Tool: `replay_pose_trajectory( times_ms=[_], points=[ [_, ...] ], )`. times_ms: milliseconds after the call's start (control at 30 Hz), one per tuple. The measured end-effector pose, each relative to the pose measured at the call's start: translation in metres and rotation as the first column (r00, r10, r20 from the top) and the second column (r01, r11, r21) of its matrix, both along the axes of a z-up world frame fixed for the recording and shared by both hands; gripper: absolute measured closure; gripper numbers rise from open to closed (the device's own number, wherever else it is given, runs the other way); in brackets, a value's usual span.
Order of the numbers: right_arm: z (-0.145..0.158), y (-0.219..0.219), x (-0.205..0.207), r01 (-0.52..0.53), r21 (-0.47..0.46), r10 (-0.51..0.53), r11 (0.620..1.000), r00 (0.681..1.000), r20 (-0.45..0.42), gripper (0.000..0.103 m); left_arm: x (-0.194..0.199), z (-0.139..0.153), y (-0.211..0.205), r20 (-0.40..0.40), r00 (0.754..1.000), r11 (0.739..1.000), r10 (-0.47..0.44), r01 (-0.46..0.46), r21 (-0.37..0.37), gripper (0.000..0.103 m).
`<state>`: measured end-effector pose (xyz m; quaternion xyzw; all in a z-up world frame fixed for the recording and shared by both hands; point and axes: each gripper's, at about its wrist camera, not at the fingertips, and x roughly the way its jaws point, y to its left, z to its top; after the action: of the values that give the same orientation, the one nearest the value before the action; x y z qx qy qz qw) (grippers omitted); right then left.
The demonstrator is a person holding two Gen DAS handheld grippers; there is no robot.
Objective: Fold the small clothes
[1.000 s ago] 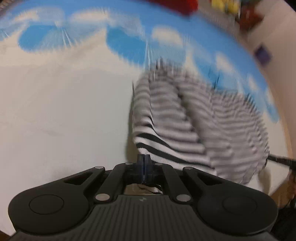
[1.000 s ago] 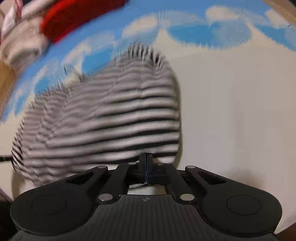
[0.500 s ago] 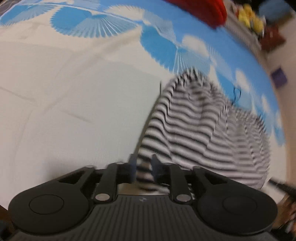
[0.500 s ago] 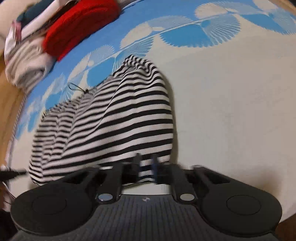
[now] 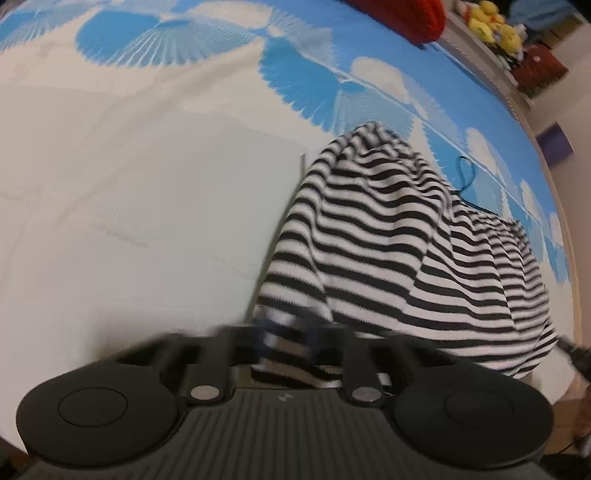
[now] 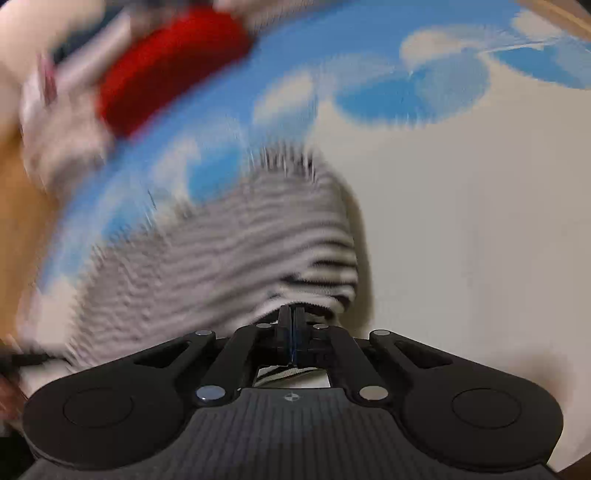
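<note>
A black-and-white striped garment (image 5: 399,236) lies bunched on a white cloth with a blue fan-pattern border. In the left wrist view my left gripper (image 5: 288,332) is blurred, its jaws apart, with the garment's near hem between them. In the right wrist view the same garment (image 6: 229,251) is motion-blurred. My right gripper (image 6: 291,325) is shut on the garment's near edge, striped fabric showing below the fingers.
A red knitted item (image 6: 170,62) and a pile of pale folded clothes (image 6: 62,122) lie at the far left of the right view. The red item (image 5: 410,14) and yellow toys (image 5: 491,26) sit at the left view's top right. A thin black cord (image 5: 467,177) lies by the garment.
My left gripper has opened, from shut on the hem to jaws apart. My right gripper opened half a second ago and is shut on the garment again, moving fast.
</note>
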<state>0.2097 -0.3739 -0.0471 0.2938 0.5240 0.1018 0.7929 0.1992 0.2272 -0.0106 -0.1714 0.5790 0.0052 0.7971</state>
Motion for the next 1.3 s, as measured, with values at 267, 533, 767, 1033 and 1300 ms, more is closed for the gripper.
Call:
replay_pose_trajectory(
  times_ms=[267, 533, 767, 1033, 1300],
  points=[
    [-0.011, -0.047, -0.019, 0.122, -0.117, -0.138, 0.986, 0.98, -0.143, 0.103, -0.006, -0.001, 0.021, -0.023, 0.998, 0.996, 0.063, -0.062, 0.067, 0.103],
    [-0.029, 0.026, 0.004, -0.085, -0.079, 0.072, 0.993, 0.985, -0.157, 0.062, -0.006, 0.002, 0.023, -0.011, 0.994, 0.991, 0.104, -0.105, -0.088, 0.059],
    [-0.044, 0.033, 0.012, -0.113, -0.074, 0.095, 0.991, 0.974, -0.206, 0.102, 0.0, -0.014, 0.003, -0.061, 0.998, 0.999, 0.024, -0.026, -0.042, 0.061],
    [-0.003, -0.024, -0.019, 0.055, -0.022, -0.057, 0.998, 0.995, -0.079, 0.103, -0.005, 0.001, 0.006, 0.041, 0.999, 1.0, 0.016, -0.015, -0.017, 0.103],
    [-0.022, 0.013, -0.016, -0.158, -0.254, 0.106, 0.954, 0.973, -0.207, 0.102, -0.003, -0.005, -0.008, -0.02, 0.999, 0.995, -0.037, 0.039, 0.093, 0.086]
  ],
)
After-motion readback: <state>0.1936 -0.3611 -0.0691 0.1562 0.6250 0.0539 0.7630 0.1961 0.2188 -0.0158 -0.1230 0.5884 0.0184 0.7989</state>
